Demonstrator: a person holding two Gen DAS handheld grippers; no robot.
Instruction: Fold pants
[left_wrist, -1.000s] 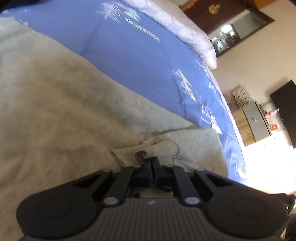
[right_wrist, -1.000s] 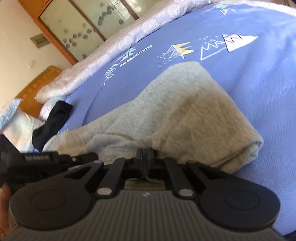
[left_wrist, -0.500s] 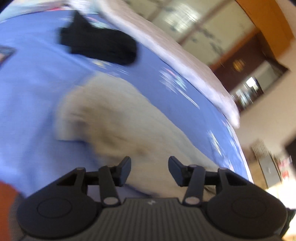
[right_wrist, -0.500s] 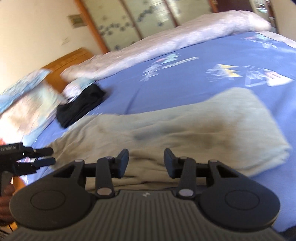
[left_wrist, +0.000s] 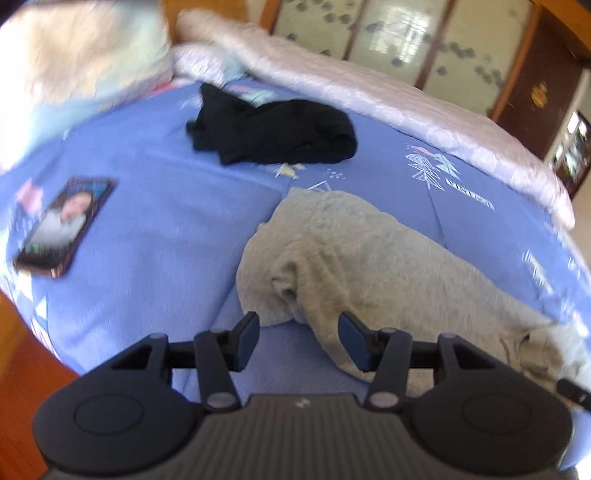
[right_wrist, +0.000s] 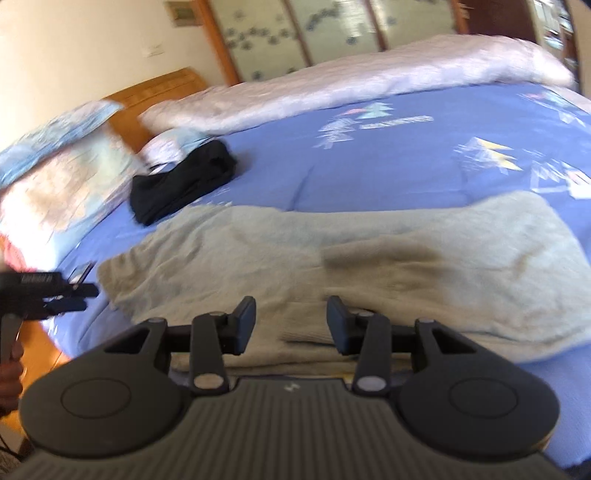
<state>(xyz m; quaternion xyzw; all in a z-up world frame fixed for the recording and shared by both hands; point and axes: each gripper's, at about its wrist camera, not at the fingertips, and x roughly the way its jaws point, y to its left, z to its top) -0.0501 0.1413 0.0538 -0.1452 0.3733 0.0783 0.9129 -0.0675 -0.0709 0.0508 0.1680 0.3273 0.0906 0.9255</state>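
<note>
Grey fleece pants lie folded in a long strip on the blue bed sheet; they also show in the right wrist view. My left gripper is open and empty, just short of the pants' left end. My right gripper is open and empty, hovering over the near edge of the pants at their middle. The left gripper also shows at the left edge of the right wrist view.
A black garment lies at the back of the bed, also in the right wrist view. A phone lies on the sheet at left. A pink quilt and pillows line the far side. The wooden bed edge is near left.
Both grippers were shut on the pants a second ago; they have let go, opened and drawn back. The left gripper has swung to the pants' left end.
</note>
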